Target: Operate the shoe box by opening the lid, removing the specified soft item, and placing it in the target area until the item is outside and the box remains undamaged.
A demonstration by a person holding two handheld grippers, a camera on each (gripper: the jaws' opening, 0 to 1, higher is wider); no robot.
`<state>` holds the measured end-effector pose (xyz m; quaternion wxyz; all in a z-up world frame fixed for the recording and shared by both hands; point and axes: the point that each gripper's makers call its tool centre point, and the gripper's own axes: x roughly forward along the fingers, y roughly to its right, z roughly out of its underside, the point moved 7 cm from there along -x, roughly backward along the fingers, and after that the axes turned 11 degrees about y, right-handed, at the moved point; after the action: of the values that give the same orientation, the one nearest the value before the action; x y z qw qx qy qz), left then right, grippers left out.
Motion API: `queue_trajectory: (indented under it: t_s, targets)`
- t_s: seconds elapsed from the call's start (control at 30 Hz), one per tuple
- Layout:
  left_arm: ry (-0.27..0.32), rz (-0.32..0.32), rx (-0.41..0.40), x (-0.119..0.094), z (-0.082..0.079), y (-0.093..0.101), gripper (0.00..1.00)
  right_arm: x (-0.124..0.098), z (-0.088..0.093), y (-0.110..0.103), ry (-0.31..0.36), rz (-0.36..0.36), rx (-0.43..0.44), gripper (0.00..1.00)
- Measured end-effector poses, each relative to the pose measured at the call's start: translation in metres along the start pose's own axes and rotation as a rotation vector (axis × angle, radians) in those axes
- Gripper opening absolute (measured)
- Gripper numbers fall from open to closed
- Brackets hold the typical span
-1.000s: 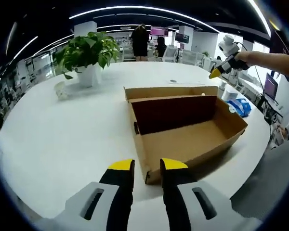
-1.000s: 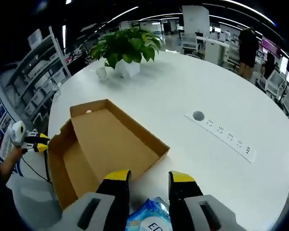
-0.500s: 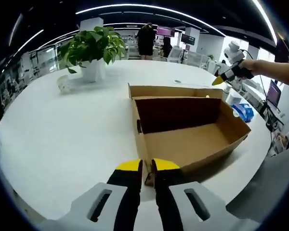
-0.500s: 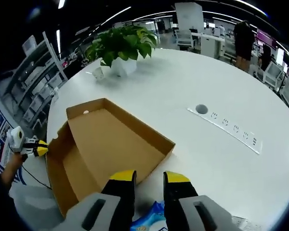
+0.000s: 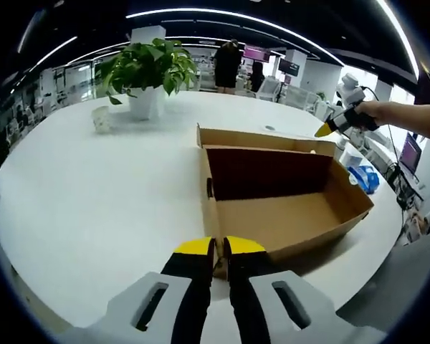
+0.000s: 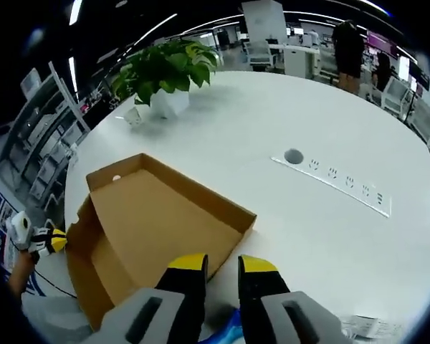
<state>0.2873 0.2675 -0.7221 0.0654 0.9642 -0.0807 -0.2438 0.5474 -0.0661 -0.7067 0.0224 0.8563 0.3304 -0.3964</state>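
1. In the left gripper view, the near corner of the box is partly hidden behind the left tool; its yellow-tipped jaws are almost shut, and the box's corner edge is seen in the thin gap between them, so the corner wall appears to be pinched.
2. The box is open and lies on the white surface; its inside is seen as bare cardboard with a dark far wall.
3. The soft item, a blue pack, is seen on the surface beyond the box's right end, outside the box and well apart from the left tool; its print is too small to be read.
4. In the right gripper view, a blue scrap of the pack is cut off by the lower edge, just under the right tool; whether the pack is touched cannot be told.
5. The right tool's jaws are held a narrow gap apart with nothing seen between the tips; the surface is seen through the gap.
6. The right tool is seen, held by a hand, in the air above the box's far right corner.
7. From the right tool, the box is seen just ahead, and the left tool at its far left corner, small and blurred.
8. A plant in a white pot and a small cup stand on the far side; a socket strip is set into the surface.
9. A person stands far behind, hard to make out.
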Motion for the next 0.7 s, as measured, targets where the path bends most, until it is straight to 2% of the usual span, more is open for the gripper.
queue_trajectory:
  t_s: [0.33,0.7]
  targets:
    - [0.016,-0.012,-0.025,0.0,0.001,0.0,0.04,0.018,0.01,-0.002,-0.029,0.038,0.072,0.12]
    - [0.021,-0.011,-0.032,0.001,0.002,-0.001,0.04,0.026,0.017,-0.009,-0.048,0.076,0.057,0.07]
